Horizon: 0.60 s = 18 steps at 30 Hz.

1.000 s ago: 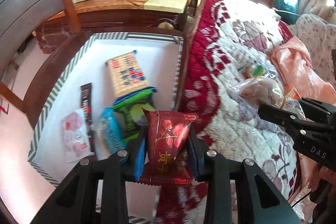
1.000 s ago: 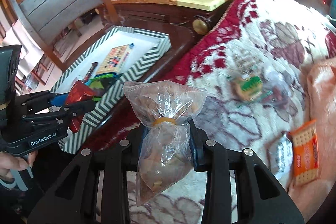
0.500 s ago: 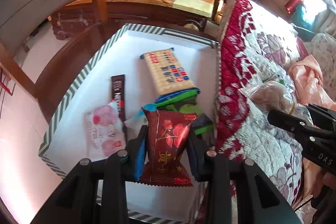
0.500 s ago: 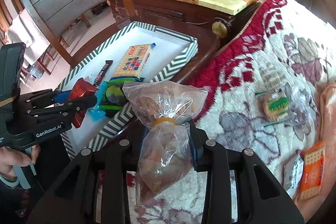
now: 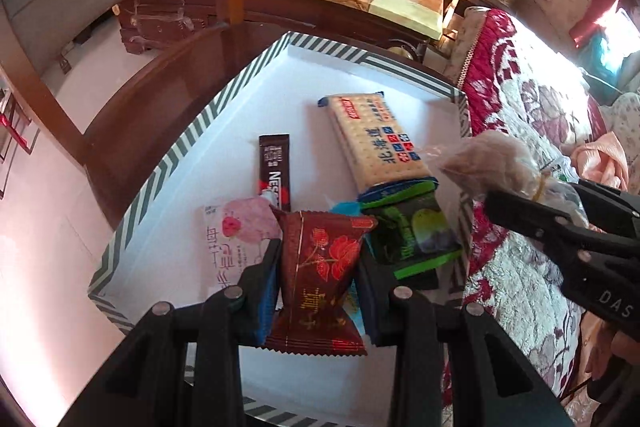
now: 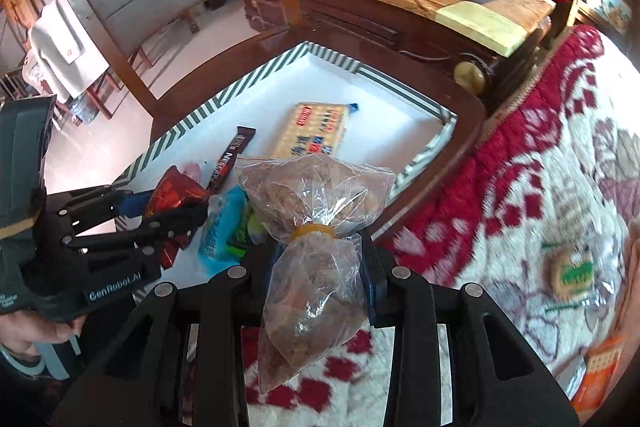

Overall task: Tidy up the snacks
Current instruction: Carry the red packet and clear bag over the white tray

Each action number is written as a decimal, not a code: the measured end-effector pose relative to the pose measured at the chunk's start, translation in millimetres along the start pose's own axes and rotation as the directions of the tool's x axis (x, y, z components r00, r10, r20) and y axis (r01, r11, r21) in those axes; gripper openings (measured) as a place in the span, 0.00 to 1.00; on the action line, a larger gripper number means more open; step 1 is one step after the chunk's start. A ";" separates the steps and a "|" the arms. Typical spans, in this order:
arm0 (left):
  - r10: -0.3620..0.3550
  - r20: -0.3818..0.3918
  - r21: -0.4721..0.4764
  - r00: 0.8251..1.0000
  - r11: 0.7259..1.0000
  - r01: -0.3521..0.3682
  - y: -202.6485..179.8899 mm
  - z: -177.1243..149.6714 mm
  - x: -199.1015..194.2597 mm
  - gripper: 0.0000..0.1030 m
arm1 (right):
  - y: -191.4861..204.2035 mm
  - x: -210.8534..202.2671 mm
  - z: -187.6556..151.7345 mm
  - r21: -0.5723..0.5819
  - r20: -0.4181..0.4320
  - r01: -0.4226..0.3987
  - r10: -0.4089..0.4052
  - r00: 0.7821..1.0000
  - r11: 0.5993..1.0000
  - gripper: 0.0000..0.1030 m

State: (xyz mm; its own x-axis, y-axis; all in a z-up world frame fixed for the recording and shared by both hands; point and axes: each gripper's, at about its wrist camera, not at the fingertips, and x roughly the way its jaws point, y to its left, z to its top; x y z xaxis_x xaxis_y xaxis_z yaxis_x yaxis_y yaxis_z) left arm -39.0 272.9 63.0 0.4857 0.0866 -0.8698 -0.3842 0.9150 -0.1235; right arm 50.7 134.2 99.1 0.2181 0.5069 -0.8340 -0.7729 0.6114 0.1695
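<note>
Red packet (image 5: 318, 281), pinched upright in left tongs (image 5: 316, 291), hangs over the tray (image 5: 168, 163); right tongs (image 6: 318, 267) pinch the clear bag (image 6: 314, 227) beside its rim

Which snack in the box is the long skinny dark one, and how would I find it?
Look in the white box with the striped rim on the wooden chair. Flat on its floor, left of the big cracker packet, lies a coffee stick. It is the only narrow dark-brown packet there.
</note>
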 end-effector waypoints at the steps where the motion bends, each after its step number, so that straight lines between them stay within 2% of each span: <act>1: 0.001 -0.001 -0.004 1.000 1.000 -0.001 1.6 0.6 0.8 0.36 | 2.5 3.2 1.9 -0.006 -0.003 0.000 0.000 1.000 1.000 0.31; 18: 0.012 -0.034 -0.025 0.999 1.000 -0.013 12.5 4.4 14.8 0.36 | 29.7 49.5 36.6 -0.082 -0.048 0.008 -0.012 0.999 0.997 0.31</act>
State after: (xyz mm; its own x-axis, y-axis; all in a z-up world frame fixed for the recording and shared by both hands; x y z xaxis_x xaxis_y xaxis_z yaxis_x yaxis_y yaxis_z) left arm -33.2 287.3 50.7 0.4539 0.0843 -0.8871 -0.4100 0.9036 -0.1240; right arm 60.4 199.7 82.1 0.1981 0.4700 -0.8601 -0.8173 0.5636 0.1198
